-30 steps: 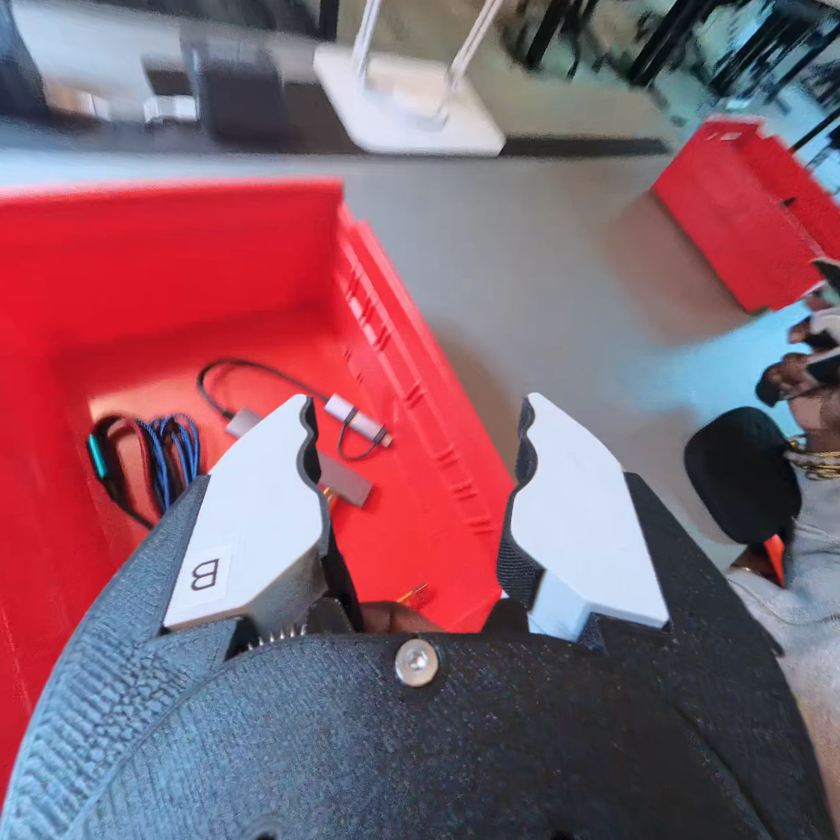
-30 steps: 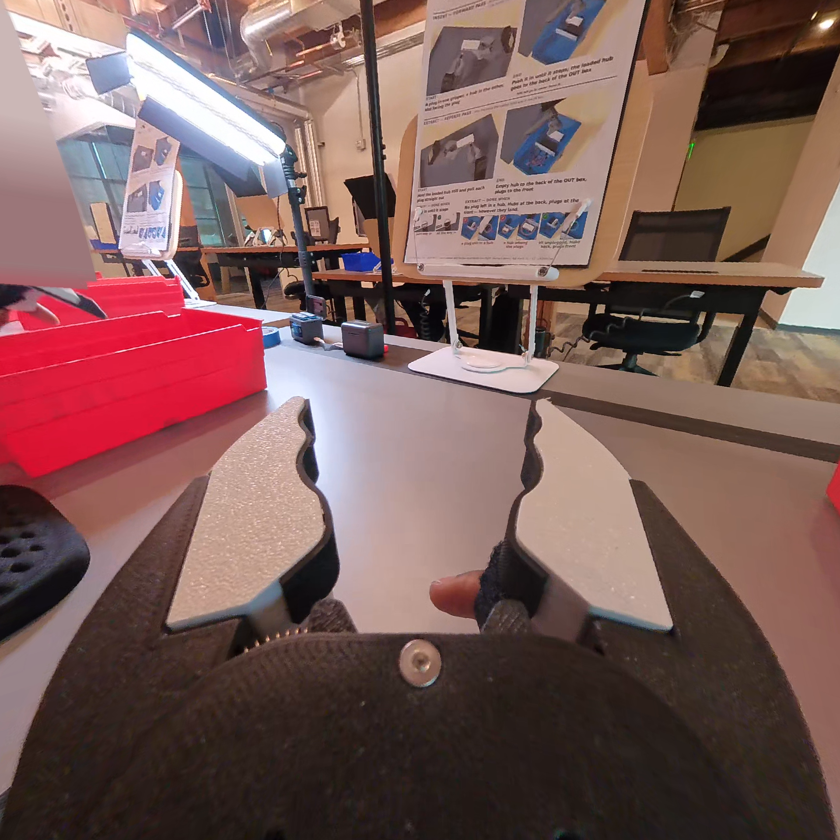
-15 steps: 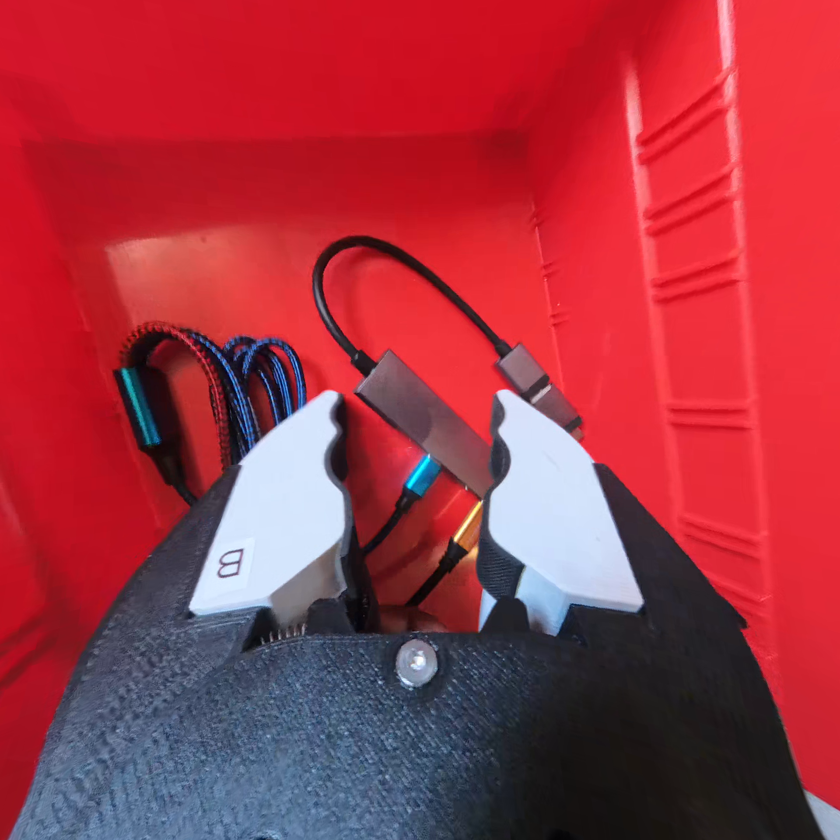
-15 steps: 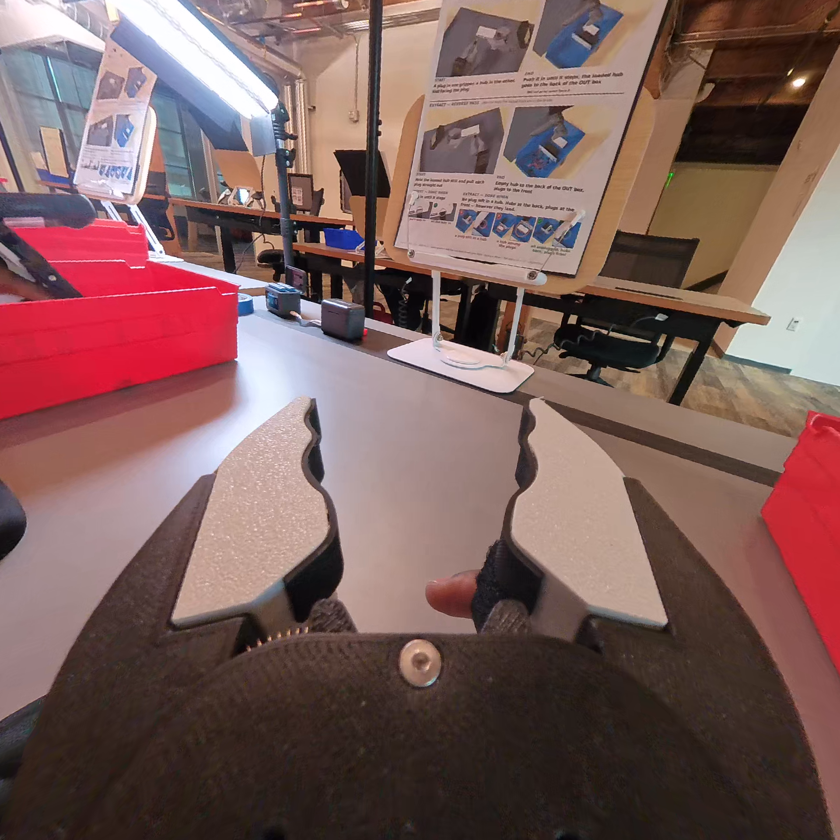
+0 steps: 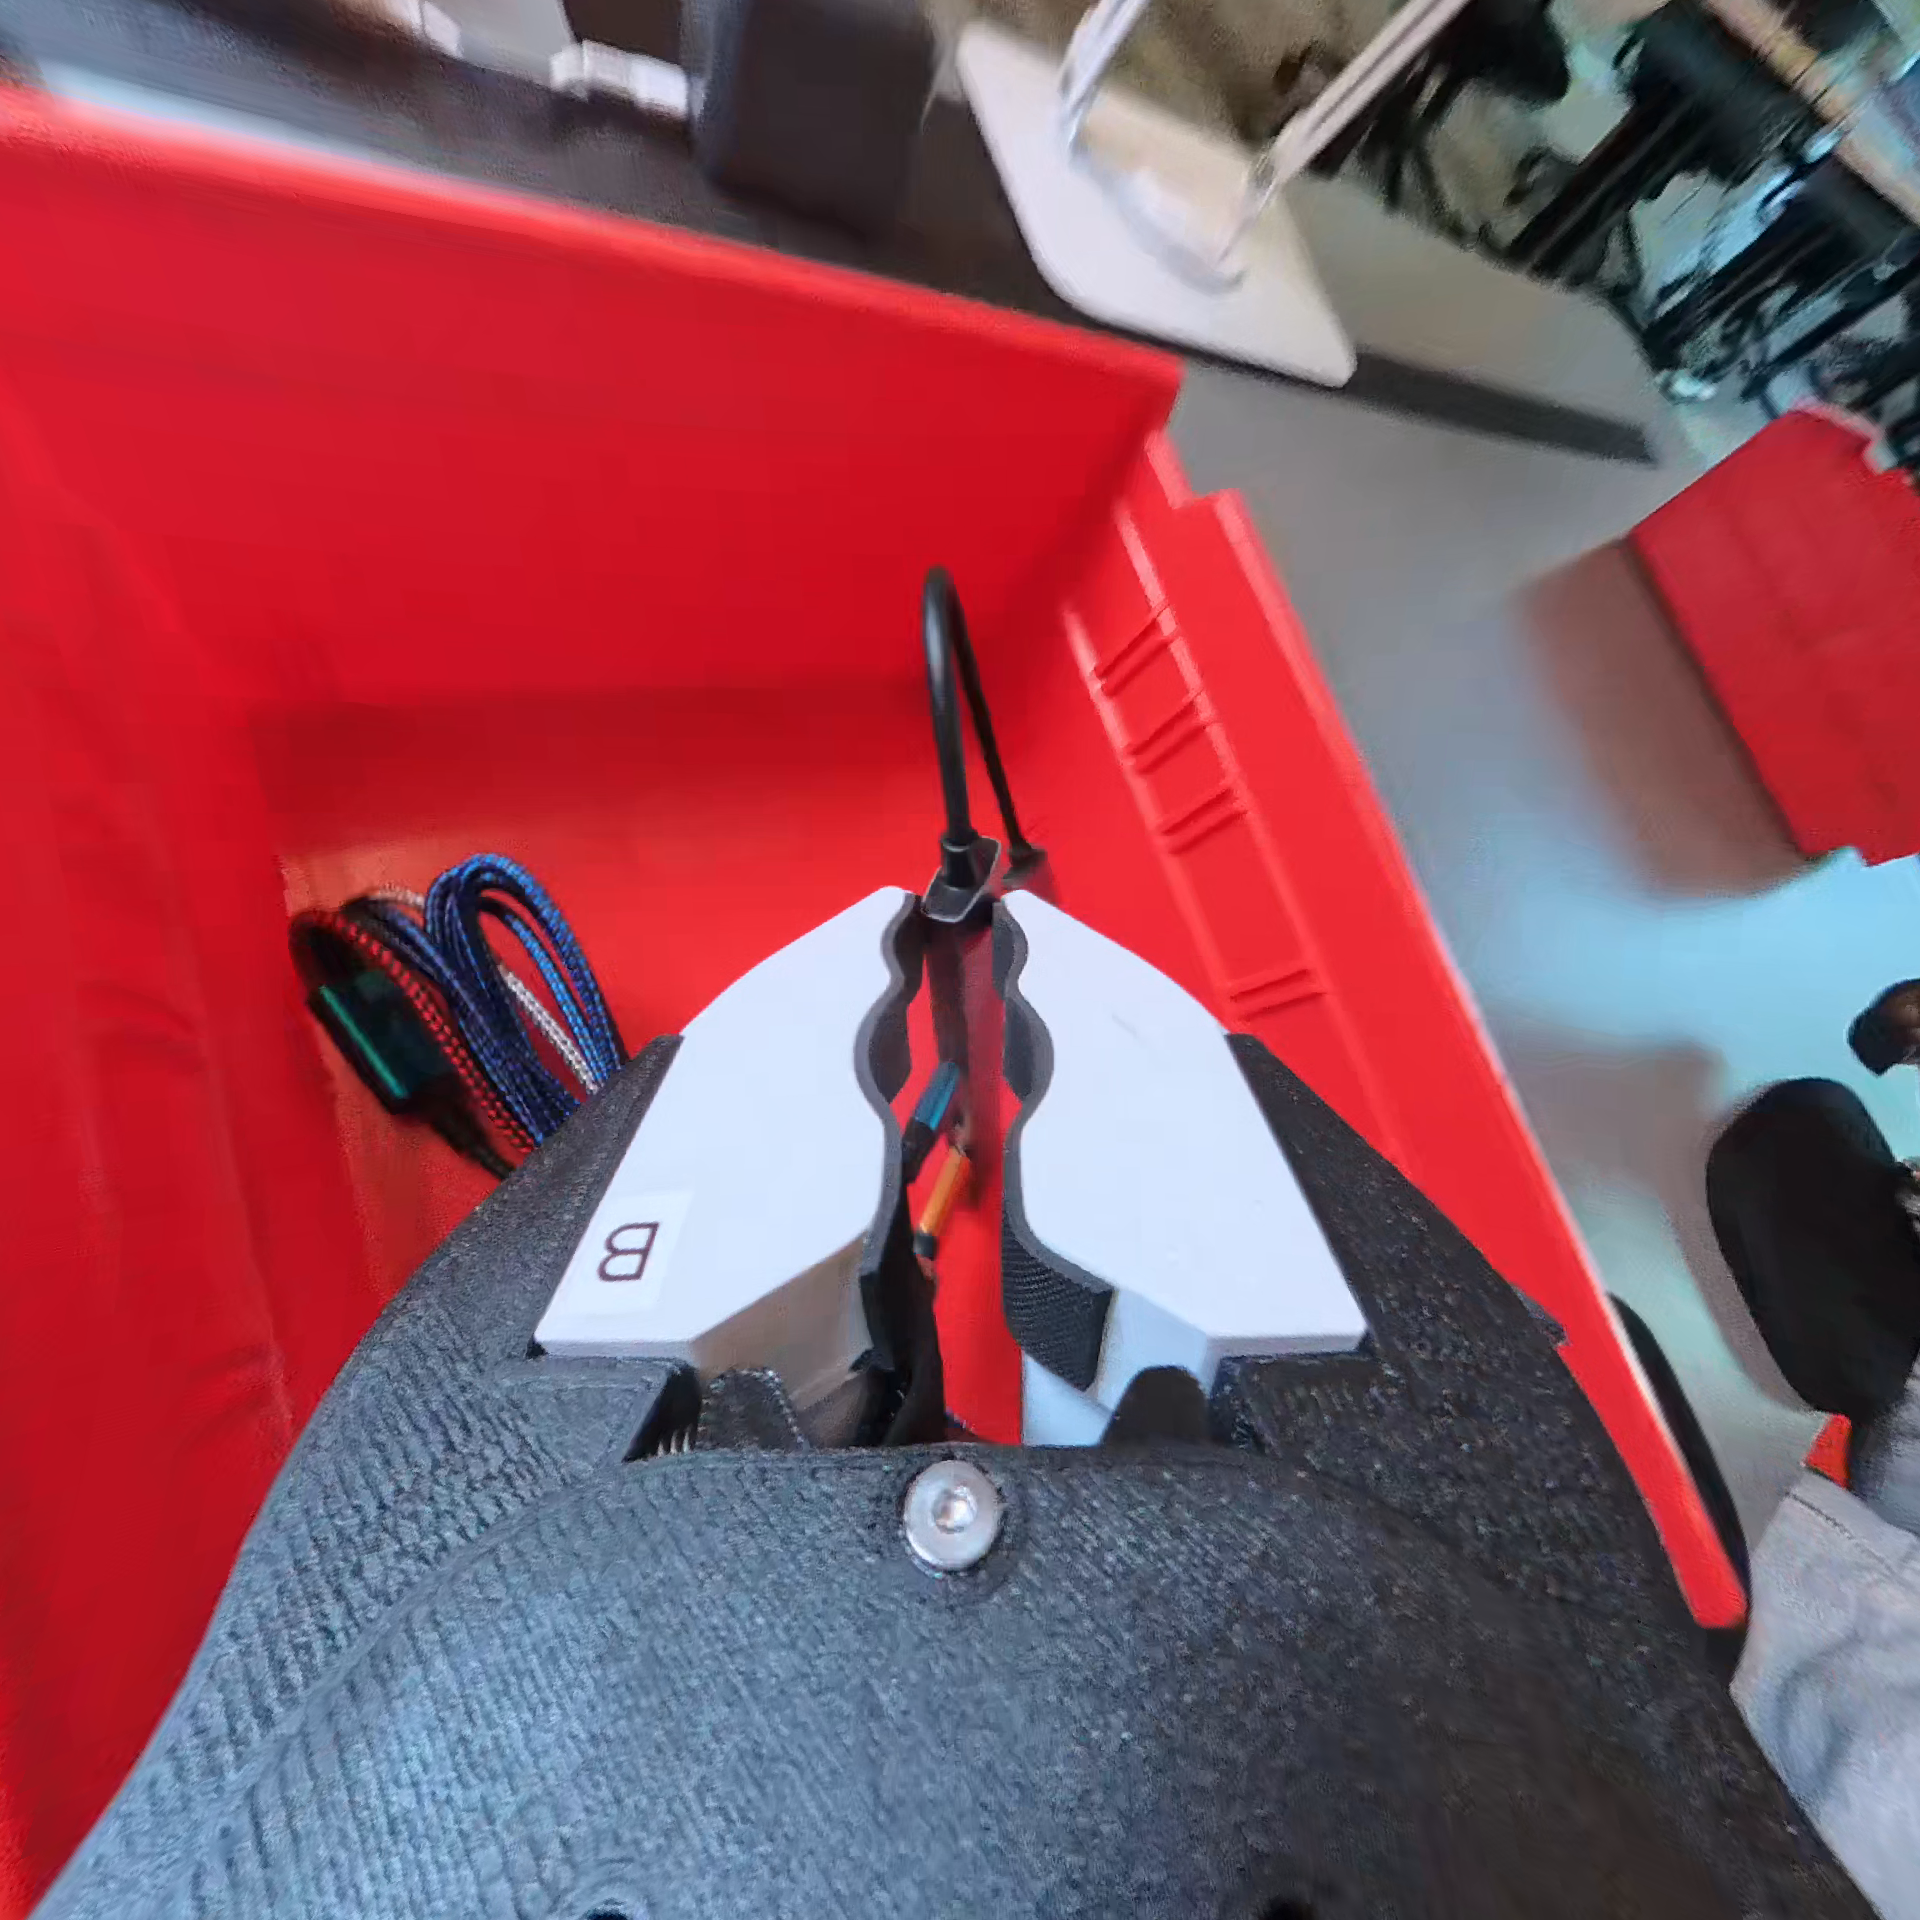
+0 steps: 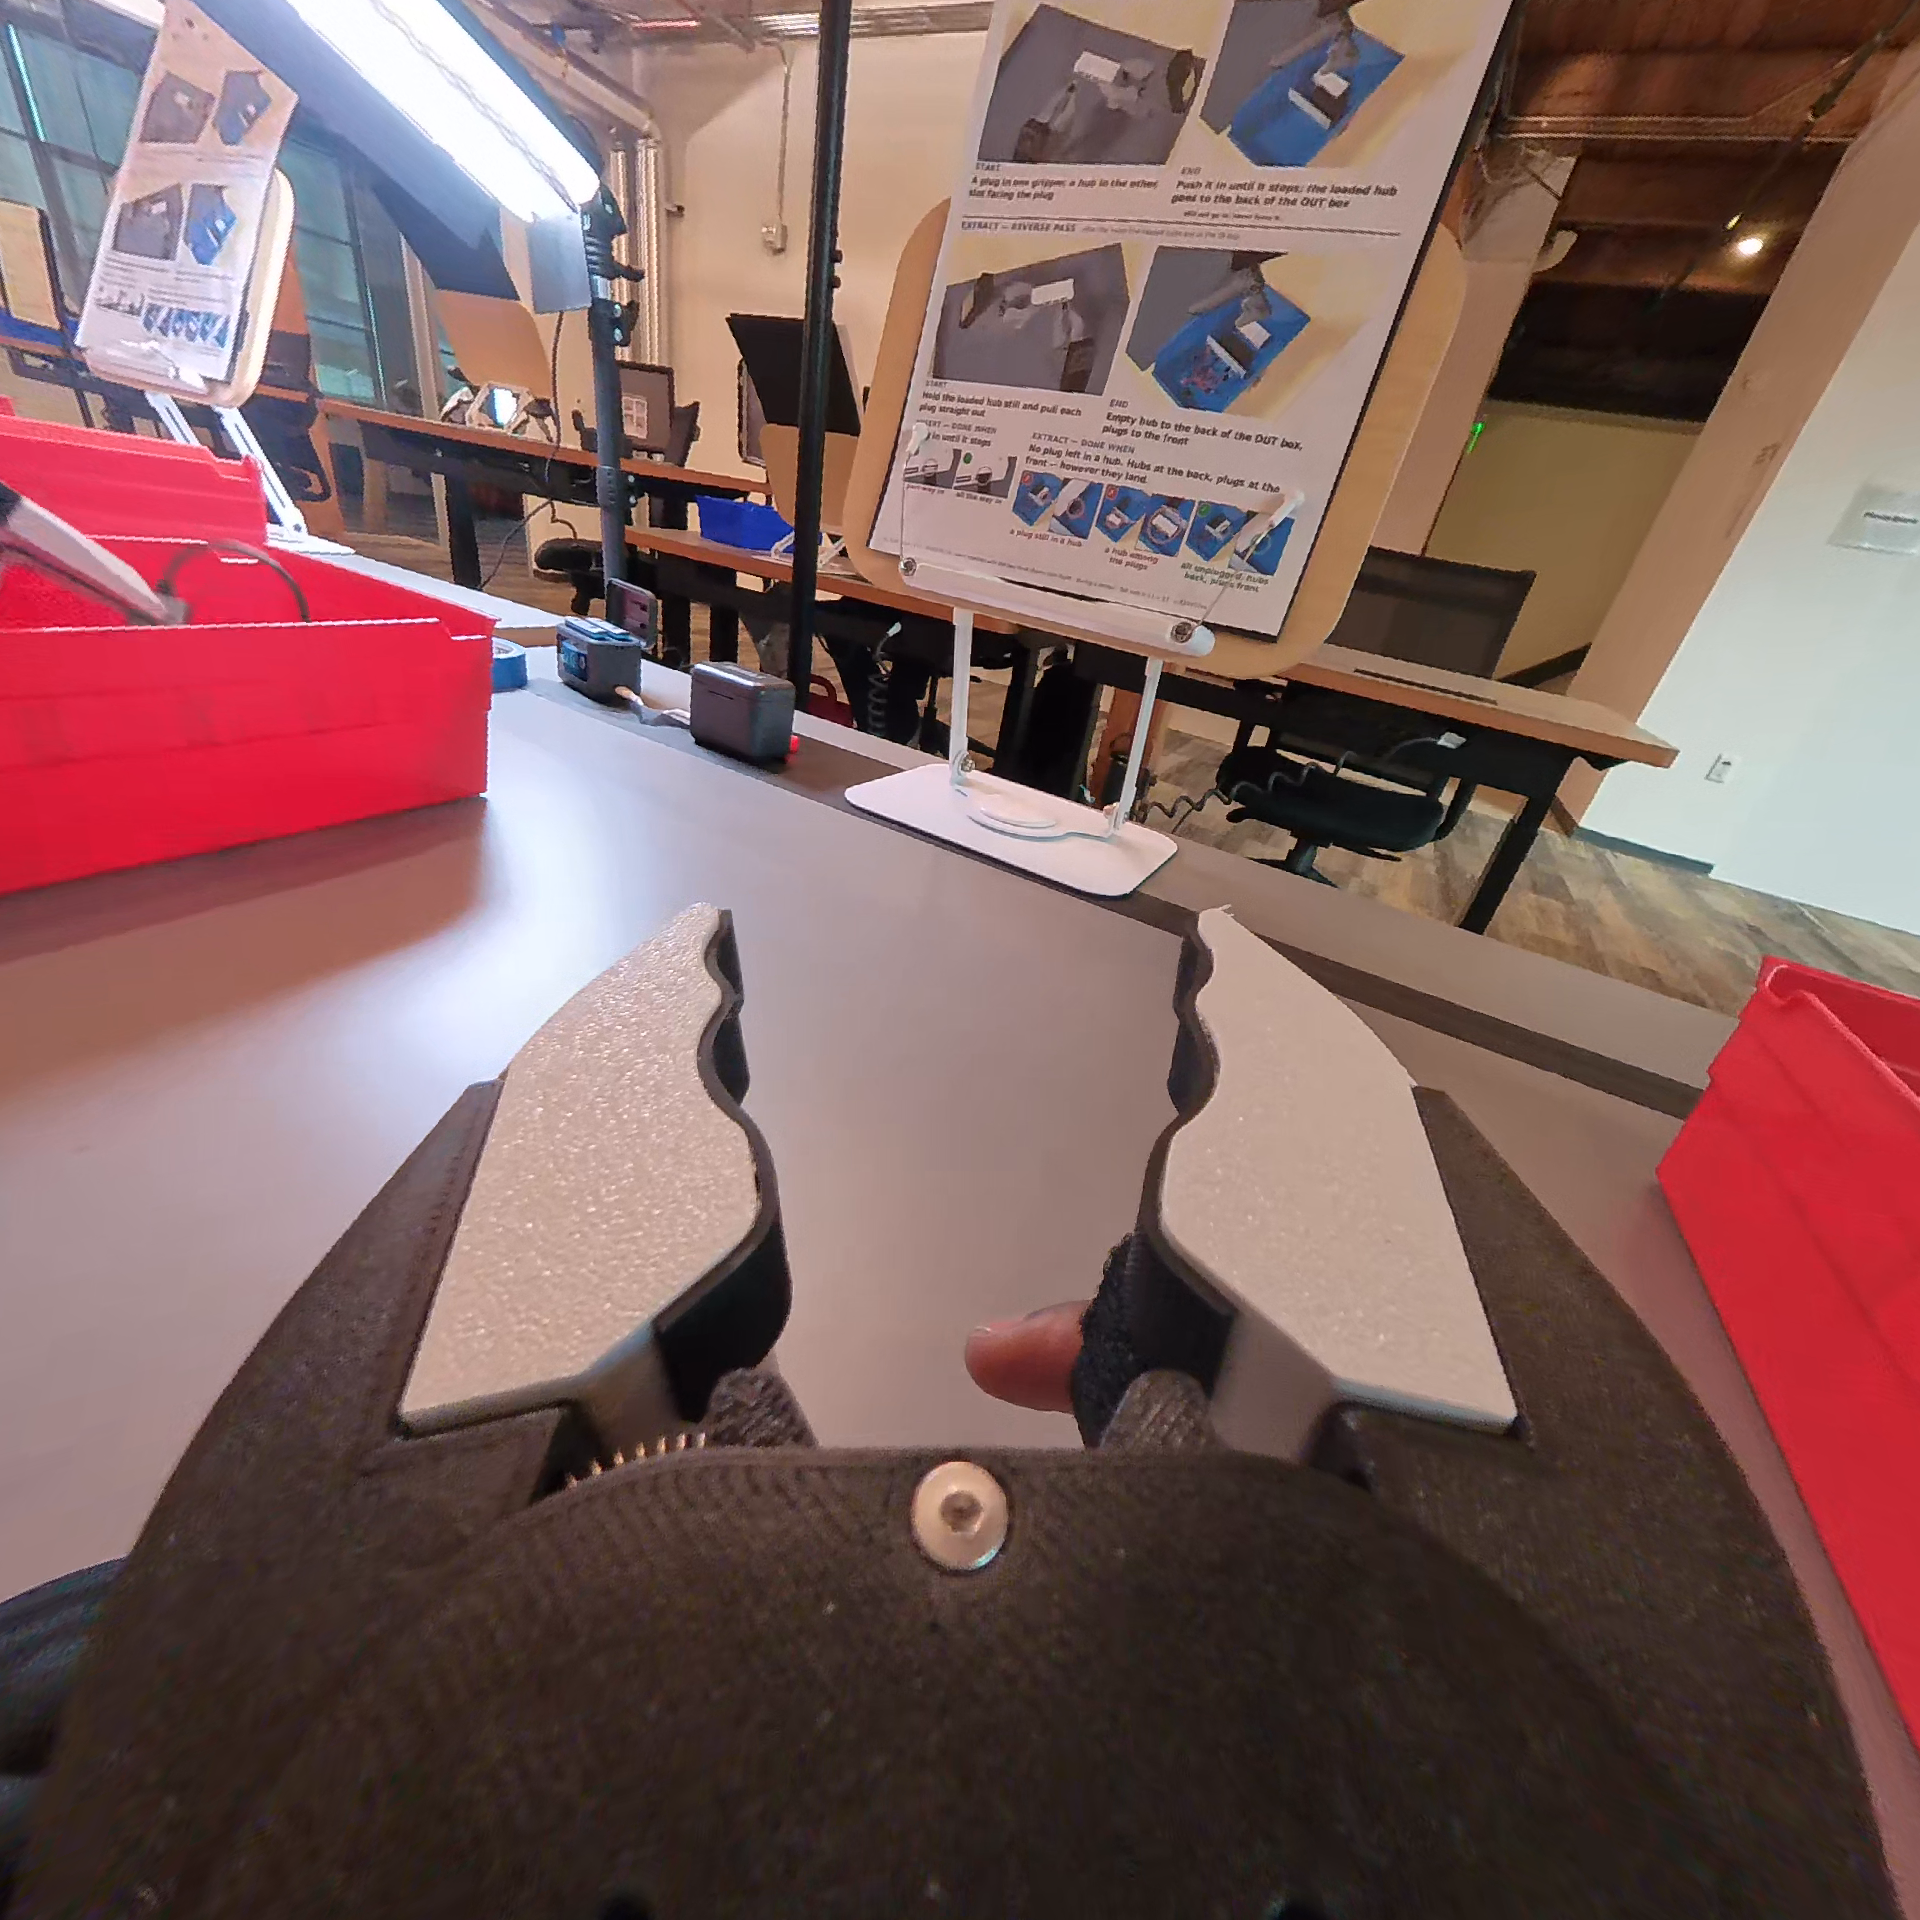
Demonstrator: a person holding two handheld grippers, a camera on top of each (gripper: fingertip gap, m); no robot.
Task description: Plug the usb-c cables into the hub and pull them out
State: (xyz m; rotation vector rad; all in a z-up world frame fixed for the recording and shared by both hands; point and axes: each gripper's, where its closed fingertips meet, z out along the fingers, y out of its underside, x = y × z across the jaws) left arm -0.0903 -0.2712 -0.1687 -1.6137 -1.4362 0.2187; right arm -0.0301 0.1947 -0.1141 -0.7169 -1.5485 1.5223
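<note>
In the left wrist view my left gripper (image 5: 958,914) is shut on the grey hub (image 5: 961,997), held edge-on between the fingers above the floor of the red bin (image 5: 623,436). The hub's black lead (image 5: 945,707) loops up past the fingertips. A blue plug (image 5: 938,1099) and an orange plug (image 5: 948,1184) sit in the hub's near end. A coil of blue and red braided cables (image 5: 488,997) lies at the bin's left. In the right wrist view my right gripper (image 6: 961,935) is open and empty over the grey table (image 6: 935,1039). The left gripper (image 6: 94,571) shows far off above the bin.
The red bin (image 6: 239,707) stands at the table's left in the right wrist view. A second red bin (image 6: 1808,1195) stands at the right. A white stand (image 6: 1018,831) with an instruction sheet, two small dark boxes and blue tape line the far edge. There is about 50 centimetres between the tips of the two grippers.
My left gripper went down into the bin, closed on the hub and has lifted it with both plugs in it. My right gripper stayed open and turned slightly to the right.
</note>
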